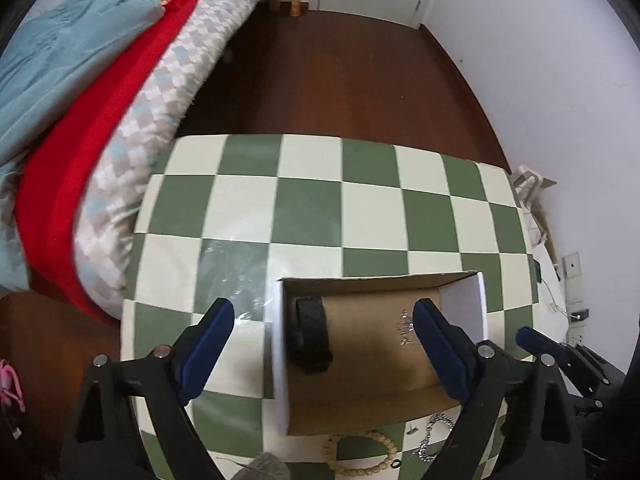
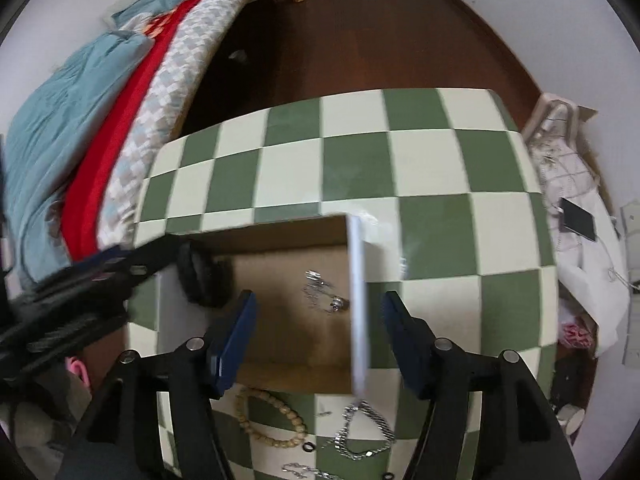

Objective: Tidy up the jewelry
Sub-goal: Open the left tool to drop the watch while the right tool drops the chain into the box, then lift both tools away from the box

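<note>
An open cardboard box (image 1: 360,364) (image 2: 280,320) with white outer walls sits on the green-and-white checkered table (image 1: 320,208) (image 2: 440,168). Inside lie a black band (image 1: 312,332) (image 2: 204,276) and a thin silver chain (image 1: 404,328) (image 2: 324,292). A wooden bead bracelet (image 1: 364,456) (image 2: 272,420), a silver link bracelet (image 1: 434,436) (image 2: 364,432) and another silver chain (image 2: 308,470) lie on the table in front of the box. My left gripper (image 1: 324,356) is open and empty above the box. My right gripper (image 2: 320,344) is open and empty, straddling the box's right wall.
A bed (image 1: 100,120) with blue, red and checkered bedding stands to the left. Dark wood floor (image 1: 340,80) lies beyond the table. A phone (image 2: 578,220) lies on white clutter at the right. Two small black rings (image 2: 310,447) lie near the bracelets.
</note>
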Demonstrator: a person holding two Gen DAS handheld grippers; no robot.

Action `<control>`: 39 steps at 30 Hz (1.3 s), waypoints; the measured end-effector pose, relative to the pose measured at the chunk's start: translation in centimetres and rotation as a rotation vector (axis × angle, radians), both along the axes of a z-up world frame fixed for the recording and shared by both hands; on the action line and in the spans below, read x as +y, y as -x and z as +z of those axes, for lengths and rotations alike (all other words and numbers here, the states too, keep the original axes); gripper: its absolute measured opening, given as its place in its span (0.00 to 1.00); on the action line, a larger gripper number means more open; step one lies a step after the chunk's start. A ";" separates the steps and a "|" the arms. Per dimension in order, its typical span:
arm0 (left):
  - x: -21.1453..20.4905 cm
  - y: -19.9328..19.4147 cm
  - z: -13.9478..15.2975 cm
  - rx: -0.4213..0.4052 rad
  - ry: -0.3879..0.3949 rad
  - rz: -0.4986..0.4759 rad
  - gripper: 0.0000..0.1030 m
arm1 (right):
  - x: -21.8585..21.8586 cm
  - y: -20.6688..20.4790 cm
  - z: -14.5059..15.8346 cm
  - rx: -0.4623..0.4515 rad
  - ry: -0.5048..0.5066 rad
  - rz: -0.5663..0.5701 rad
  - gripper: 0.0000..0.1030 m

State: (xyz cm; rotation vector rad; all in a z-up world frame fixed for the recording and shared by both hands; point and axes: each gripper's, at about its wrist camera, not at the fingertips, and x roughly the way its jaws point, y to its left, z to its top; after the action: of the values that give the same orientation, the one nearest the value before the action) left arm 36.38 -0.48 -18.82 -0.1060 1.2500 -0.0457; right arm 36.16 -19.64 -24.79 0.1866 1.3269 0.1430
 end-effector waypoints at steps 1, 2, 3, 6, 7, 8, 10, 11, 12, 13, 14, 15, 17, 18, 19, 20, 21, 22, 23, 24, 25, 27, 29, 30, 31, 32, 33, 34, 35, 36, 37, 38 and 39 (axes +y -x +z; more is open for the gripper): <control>0.2 0.3 0.2 -0.011 -0.023 0.007 0.95 | -0.1 0.2 0.1 -0.003 0.015 -0.003 0.64; 0.4 0.6 0.5 -0.030 -0.050 0.011 0.99 | -0.2 0.4 0.1 -0.005 0.036 -0.006 0.65; 0.6 0.9 0.6 -0.048 -0.073 0.013 0.99 | -0.2 0.7 0.1 -0.009 0.076 -0.005 0.73; 1.5 2.2 1.0 -0.087 -0.131 0.033 0.99 | 0.0 1.6 0.1 -0.017 0.162 0.001 0.94; 1.9 2.8 0.9 -0.096 -0.152 0.044 0.99 | 0.1 1.9 0.0 -0.018 0.181 0.003 0.95; 2.2 3.1 0.9 -0.101 -0.164 0.054 0.99 | 0.3 2.3 0.0 -0.023 0.200 0.011 0.95; 2.7 4.2 0.8 -0.115 -0.195 0.070 0.99 | 0.7 3.2 0.0 -0.035 0.224 0.022 0.99; 3.0 4.9 0.8 -0.119 -0.214 0.080 0.99 | 0.9 3.6 0.0 -0.040 0.232 0.026 1.00; 3.1 5.3 0.8 -0.121 -0.226 0.086 0.99 | 1.2 4.0 0.1 -0.047 0.235 0.030 1.00; 3.3 5.9 0.8 -0.124 -0.243 0.093 0.99 | 1.5 4.5 0.2 -0.056 0.241 0.036 1.00; 3.4 6.6 0.7 -0.125 -0.258 0.095 0.99 | 1.7 4.9 0.3 -0.064 0.246 0.038 1.00; 3.4 7.1 0.8 -0.128 -0.265 0.095 0.99 | 1.9 5.3 0.4 -0.071 0.248 0.040 1.00; 3.6 8.5 1.0 -0.140 -0.276 0.101 0.99 | 2.3 6.2 1.0 -0.093 0.251 0.042 1.00; 3.7 9.1 1.2 -0.143 -0.277 0.106 0.99 | 2.5 6.6 1.2 -0.100 0.248 0.042 1.00; 3.8 9.9 1.5 -0.147 -0.276 0.109 0.99 | 2.7 7.1 1.6 -0.110 0.247 0.041 1.00; 3.8 10.5 1.8 -0.152 -0.278 0.112 0.99 | 2.9 7.6 1.9 -0.120 0.248 0.040 1.00; 3.8 11.0 2.1 -0.158 -0.283 0.114 0.99 | 3.1 8.1 2.4 -0.133 0.248 0.042 1.00; 3.8 11.8 2.7 -0.170 -0.290 0.122 0.99 | 3.2 8.5 2.8 -0.140 0.248 0.042 1.00; 3.8 12.4 3.2 -0.182 -0.291 0.124 0.99 | 3.3 9.1 3.3 -0.153 0.251 0.040 1.00; 3.8 13.0 3.7 -0.193 -0.291 0.124 0.99 | 3.5 9.7 3.9 -0.166 0.250 0.039 1.00; 3.8 13.7 4.3 -0.206 -0.292 0.126 0.99 | 3.5 10.3 4.5 -0.178 0.248 0.037 1.00; 3.9 14.9 5.7 -0.229 -0.293 0.133 0.99 | 3.6 11.4 5.7 -0.202 0.241 0.030 1.00; 3.7 16.3 7.3 -0.264 -0.299 0.129 0.99 | 3.6 12.4 7.0 -0.226 0.232 0.023 1.00; 3.6 16.7 8.0 -0.277 -0.302 0.127 0.99 | 3.6 13.1 7.8 -0.242 0.229 0.017 1.00; 3.5 17.5 9.0 -0.299 -0.304 0.125 0.99 | 3.7 13.7 8.6 -0.257 0.227 0.013 1.00; 3.4 18.1 9.7 -0.314 -0.305 0.126 0.99 | 3.6 14.2 9.3 -0.270 0.224 0.009 1.00; 3.3 18.8 10.5 -0.331 -0.304 0.127 0.99 | 3.6 14.9 10.2 -0.290 0.226 0.007 1.00; 3.2 19.4 11.1 -0.345 -0.303 0.128 0.99 | 3.6 15.4 10.8 -0.304 0.226 0.006 1.00; 3.1 20.1 11.9 -0.363 -0.304 0.129 0.99 | 3.5 16.2 11.8 -0.325 0.223 0.002 1.00; 3.0 20.7 12.5 -0.374 -0.306 0.133 0.99 | 3.5 17.0 12.8 -0.344 0.222 -0.001 1.00; 2.9 21.5 13.2 -0.390 -0.309 0.139 0.99 | 3.5 17.4 13.4 -0.354 0.221 -0.001 1.00; 2.9 22.0 13.8 -0.402 -0.307 0.142 0.99 | 3.5 18.2 14.2 -0.369 0.216 -0.001 1.00; 2.9 22.5 14.2 -0.415 -0.303 0.145 0.99 | 3.4 18.8 14.8 -0.380 0.215 -0.001 1.00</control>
State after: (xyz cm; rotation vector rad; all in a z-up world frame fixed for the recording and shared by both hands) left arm 13.89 2.39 -4.58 0.0738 0.8206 0.2365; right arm 17.36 -16.23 -9.95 -0.0227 0.9550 0.0311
